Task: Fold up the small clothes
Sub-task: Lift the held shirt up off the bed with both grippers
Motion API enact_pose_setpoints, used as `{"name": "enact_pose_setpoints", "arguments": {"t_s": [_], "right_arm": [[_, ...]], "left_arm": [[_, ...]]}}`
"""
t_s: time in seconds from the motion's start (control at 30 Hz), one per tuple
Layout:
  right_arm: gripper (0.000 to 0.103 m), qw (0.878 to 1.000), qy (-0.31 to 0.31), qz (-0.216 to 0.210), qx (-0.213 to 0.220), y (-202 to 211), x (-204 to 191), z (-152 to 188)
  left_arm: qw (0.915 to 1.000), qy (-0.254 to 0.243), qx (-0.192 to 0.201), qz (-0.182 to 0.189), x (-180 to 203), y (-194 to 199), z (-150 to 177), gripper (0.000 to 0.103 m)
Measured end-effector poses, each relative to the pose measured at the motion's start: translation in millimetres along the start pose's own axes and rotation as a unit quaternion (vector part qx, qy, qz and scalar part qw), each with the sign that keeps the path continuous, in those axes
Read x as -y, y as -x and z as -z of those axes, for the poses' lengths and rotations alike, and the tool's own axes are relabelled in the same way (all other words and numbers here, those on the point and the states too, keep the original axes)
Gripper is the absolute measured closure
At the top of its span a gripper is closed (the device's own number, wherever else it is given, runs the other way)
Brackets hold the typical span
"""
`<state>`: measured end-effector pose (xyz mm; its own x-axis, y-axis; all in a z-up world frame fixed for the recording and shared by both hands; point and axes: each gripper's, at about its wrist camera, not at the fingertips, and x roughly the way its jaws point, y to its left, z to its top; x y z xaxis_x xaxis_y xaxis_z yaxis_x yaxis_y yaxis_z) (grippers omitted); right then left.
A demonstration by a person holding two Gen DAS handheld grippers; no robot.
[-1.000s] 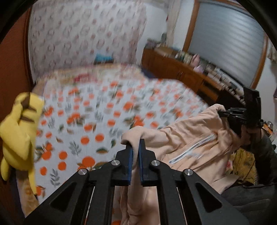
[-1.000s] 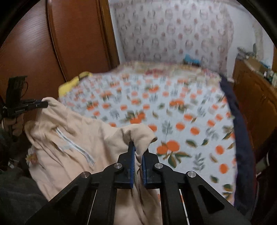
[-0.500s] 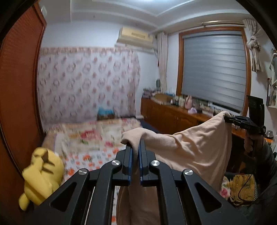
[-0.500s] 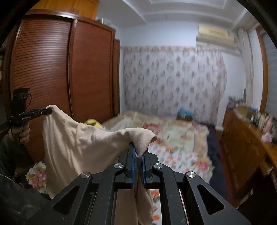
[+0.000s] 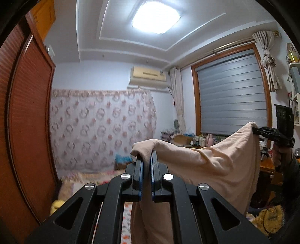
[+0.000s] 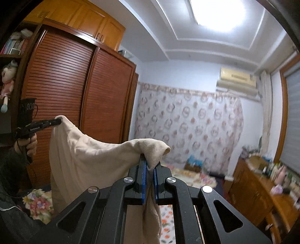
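Ceiling: white, stepped, with a bright square lamp (image 5: 156,17).
Walls: pale white-blue; an air conditioner (image 5: 148,75) hangs high on the far wall.
Hanging cloth: a floral sheet (image 5: 101,129) covers the lower far wall.
Window: a grey blind (image 5: 231,99) in a wooden frame, a tied curtain (image 5: 268,56) at its side.
Wardrobe: brown, with slatted doors (image 6: 75,97) and upper cabinets.
Sideboard: a wooden cabinet (image 6: 260,193) under the window, cluttered on top.
Bed: a floral bedspread (image 6: 196,176), blurred.

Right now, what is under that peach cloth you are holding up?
Under the peach cloth, the bed with its orange-flowered cover shows beside the hanging folds. Whatever lies straight behind the cloth is covered.
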<state>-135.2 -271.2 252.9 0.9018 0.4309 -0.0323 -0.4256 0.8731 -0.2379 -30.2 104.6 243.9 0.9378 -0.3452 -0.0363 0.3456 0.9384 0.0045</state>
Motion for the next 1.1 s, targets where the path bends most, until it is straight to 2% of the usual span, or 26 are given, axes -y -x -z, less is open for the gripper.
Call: {"name": "enact_pose_setpoints", "arguments": {"t_s": [0.1, 0.17, 0.33, 0.43, 0.6, 0.77, 0.9, 1.1], "right_arm": [[0.097, 1.0, 0.011, 0.006, 0.003, -3, 0, -4], [0.097, 1.0, 0.014, 0.014, -0.006, -18, 6, -3], [0.097, 0.998, 0.012, 0.025, -0.054, -92, 9, 11], [0.097, 0.995, 0.005, 0.03, -0.1, -152, 20, 26], [0.097, 0.985, -0.014, 0.027, -0.171, -248, 41, 84], [0.097, 0.974, -0.042, 0.024, -0.223, -324, 58, 130], [0.097, 0.963, -0.051, 0.025, -0.262, -381, 72, 152], [0.097, 0.95, -0.067, 0.02, -0.305, -442, 90, 155]], "left_arm": [[0.9999, -0.011, 0.006, -0.012, -5, -9, -9, 0.096], [0.9996, -0.015, 0.001, -0.023, -11, -25, -8, 0.096], [0.998, -0.013, -0.035, -0.05, -28, -82, 15, 0.096], [0.995, -0.01, -0.07, -0.071, -43, -126, 46, 0.096], [0.9872, 0.014, -0.138, -0.079, -70, -208, 116, 0.096], [0.9741, 0.02, -0.209, -0.085, -83, -281, 181, 0.096], [0.9667, 0.02, -0.241, -0.084, -85, -321, 205, 0.096], [0.9557, 0.023, -0.282, -0.081, -96, -365, 240, 0.096]]}}
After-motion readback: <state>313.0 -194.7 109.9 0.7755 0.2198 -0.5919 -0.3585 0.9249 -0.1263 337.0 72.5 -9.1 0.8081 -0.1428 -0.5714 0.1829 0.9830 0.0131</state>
